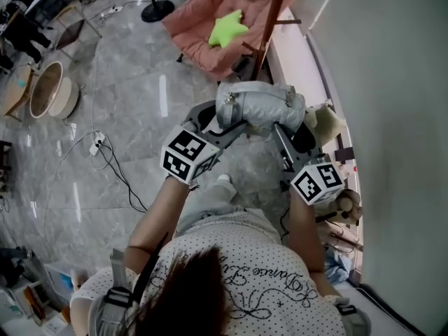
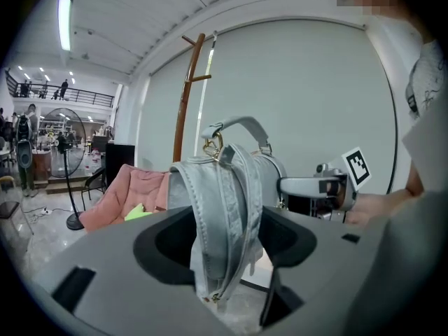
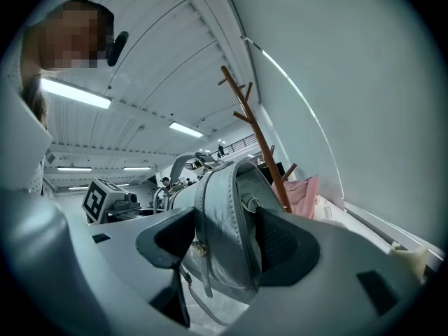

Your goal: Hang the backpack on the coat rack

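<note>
A small grey backpack (image 1: 260,105) hangs in the air between both grippers, held up in front of the person. My left gripper (image 1: 225,122) is shut on its left side; in the left gripper view the backpack's straps (image 2: 222,215) are pinched between the jaws, the top handle (image 2: 236,126) arching above. My right gripper (image 1: 285,126) is shut on the backpack's other side (image 3: 224,236). The brown wooden coat rack (image 1: 271,21) stands just beyond the backpack by the wall, its pegs (image 2: 198,61) above the bag; the rack (image 3: 255,133) rises behind it.
A pink folding chair (image 1: 222,19) with a green star cushion (image 1: 228,28) stands left of the rack. Plush toys (image 1: 323,123) lie along the white wall ledge on the right. Cables and a power strip (image 1: 96,145) lie on the grey marble floor.
</note>
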The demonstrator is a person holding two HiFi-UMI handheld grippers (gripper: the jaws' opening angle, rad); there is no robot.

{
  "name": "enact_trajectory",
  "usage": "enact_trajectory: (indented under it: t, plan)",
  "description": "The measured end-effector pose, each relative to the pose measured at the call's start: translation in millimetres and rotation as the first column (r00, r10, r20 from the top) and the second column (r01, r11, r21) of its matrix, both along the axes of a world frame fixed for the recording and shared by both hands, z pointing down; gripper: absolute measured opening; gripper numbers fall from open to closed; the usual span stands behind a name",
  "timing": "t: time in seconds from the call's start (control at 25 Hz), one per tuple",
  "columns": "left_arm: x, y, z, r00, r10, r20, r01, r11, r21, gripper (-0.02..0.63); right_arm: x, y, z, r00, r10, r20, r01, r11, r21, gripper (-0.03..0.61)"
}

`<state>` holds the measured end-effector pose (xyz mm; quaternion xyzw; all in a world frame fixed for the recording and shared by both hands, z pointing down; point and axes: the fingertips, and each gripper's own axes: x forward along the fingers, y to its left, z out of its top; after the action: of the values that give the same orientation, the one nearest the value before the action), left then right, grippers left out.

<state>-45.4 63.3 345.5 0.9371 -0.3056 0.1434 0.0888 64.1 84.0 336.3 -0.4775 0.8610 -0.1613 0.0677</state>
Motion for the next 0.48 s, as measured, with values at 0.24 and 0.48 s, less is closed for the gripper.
enact_trajectory:
  t: [0.24,0.48]
  plan:
    - [-1.2,-37.8,4.5,0.999,0.053,0.002,-0.053,0.999,0.0,0.269,-2.0,-30.6,7.2,0.998,0.055,0.006,-0.055,0.998,-0.029,0.279]
    - [2.2,-69.0,12.1,0.997,0.071,-0.013,-0.071,0.997,-0.023,0.268,0.4,-59.5,12.2,0.998,0.07,0.001,-0.07,0.996,-0.053,0.278]
